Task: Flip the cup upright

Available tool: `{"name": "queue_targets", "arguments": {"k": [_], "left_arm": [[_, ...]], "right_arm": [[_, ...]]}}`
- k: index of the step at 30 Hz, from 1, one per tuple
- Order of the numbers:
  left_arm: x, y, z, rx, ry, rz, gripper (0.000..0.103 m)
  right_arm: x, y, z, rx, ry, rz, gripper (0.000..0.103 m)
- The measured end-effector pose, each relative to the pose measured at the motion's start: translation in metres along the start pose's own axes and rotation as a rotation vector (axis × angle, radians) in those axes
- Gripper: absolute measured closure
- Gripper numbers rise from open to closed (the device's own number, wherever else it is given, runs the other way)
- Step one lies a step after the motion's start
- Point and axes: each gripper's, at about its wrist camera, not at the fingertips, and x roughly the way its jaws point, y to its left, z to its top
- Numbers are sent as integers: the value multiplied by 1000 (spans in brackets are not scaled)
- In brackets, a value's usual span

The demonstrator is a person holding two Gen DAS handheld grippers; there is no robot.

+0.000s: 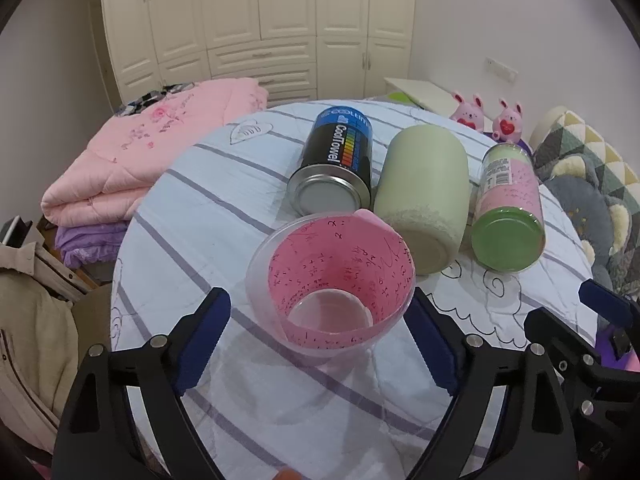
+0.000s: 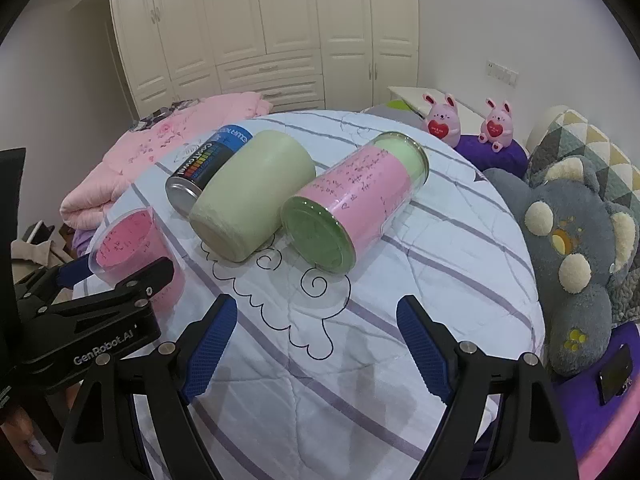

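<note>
A clear plastic cup with a pink scribbled paper liner (image 1: 330, 292) stands upright on the striped cloth, mouth up; it also shows in the right wrist view (image 2: 134, 252). My left gripper (image 1: 320, 332) is open, its blue-padded fingers on either side of the cup and apart from it. My right gripper (image 2: 316, 340) is open and empty over bare cloth, in front of the lying glass cup with a pink label and green inside (image 2: 352, 200). That cup lies on its side, also in the left wrist view (image 1: 508, 208).
A pale green cup (image 1: 424, 192) and a black CoolTowel can (image 1: 336, 164) lie on their sides behind the pink cup. The round table (image 2: 460, 272) drops off at its edges. A pink folded quilt (image 1: 152, 148) lies left, plush toys (image 2: 576, 248) right.
</note>
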Motion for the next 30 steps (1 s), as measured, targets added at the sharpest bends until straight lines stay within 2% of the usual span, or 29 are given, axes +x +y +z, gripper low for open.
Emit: {"name": "queue_targets", "arguments": {"k": [12, 23, 30], "left_arm": [[-36, 6, 2, 18, -60, 11, 8], [-86, 8, 9, 28, -159, 12, 7], [-116, 8, 11, 34, -186, 6, 7]], "right_arm": [[-22, 9, 5, -14, -49, -8, 19], [-62, 18, 10, -31, -145, -26, 19], [-92, 21, 10, -37, -209, -39, 19]]}}
